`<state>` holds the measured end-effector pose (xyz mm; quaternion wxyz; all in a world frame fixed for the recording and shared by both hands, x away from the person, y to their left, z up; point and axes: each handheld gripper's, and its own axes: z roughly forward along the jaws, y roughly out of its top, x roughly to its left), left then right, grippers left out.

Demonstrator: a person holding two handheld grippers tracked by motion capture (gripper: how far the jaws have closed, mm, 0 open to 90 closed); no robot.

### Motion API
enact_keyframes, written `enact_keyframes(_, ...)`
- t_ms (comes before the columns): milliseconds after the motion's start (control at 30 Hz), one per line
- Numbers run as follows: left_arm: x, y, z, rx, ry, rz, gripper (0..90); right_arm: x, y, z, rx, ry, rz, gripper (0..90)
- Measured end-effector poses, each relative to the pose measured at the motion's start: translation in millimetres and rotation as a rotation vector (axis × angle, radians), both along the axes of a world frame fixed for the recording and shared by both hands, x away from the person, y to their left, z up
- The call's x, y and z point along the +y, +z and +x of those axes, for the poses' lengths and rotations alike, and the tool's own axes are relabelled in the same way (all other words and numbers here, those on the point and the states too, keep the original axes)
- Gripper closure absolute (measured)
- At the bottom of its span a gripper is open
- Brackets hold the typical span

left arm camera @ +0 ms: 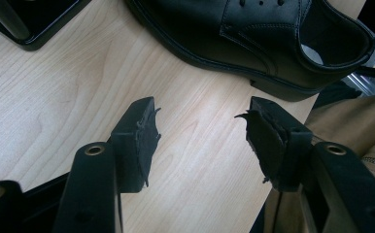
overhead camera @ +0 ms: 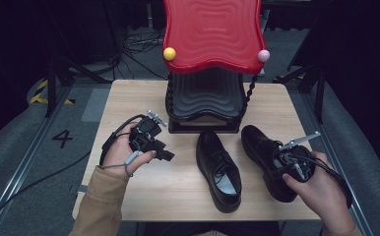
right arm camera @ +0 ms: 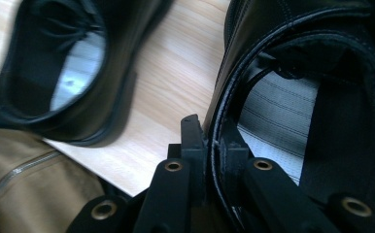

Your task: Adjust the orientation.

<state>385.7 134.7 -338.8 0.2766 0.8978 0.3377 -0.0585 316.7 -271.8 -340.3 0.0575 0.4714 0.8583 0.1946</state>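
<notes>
Right shoe's (right arm camera: pixel 292 58) collar seemingly pinched between right claw (right arm camera: pixel 213 145) jaws.

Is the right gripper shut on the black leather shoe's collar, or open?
Shut. In the right gripper view, the right gripper pinches the rim of the right-hand black leather shoe, one jaw outside, one inside the opening.
</notes>
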Motion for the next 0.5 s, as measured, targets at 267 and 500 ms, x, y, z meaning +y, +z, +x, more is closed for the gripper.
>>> enact_keyframes(267, 4.3, -0.5, -3.7, 0.003, 0.013, 0.001, 45.1, 23.7, -6.1, 0.2, -0.010, 0.079, -0.008, 84.9)
enact_keyframes(500, 16.7, -0.9, -10.6, 0.001, 0.047, 0.005, 45.0, 43.3, -17.7, 10.4, -0.027, 0.131, -0.037, 84.9)
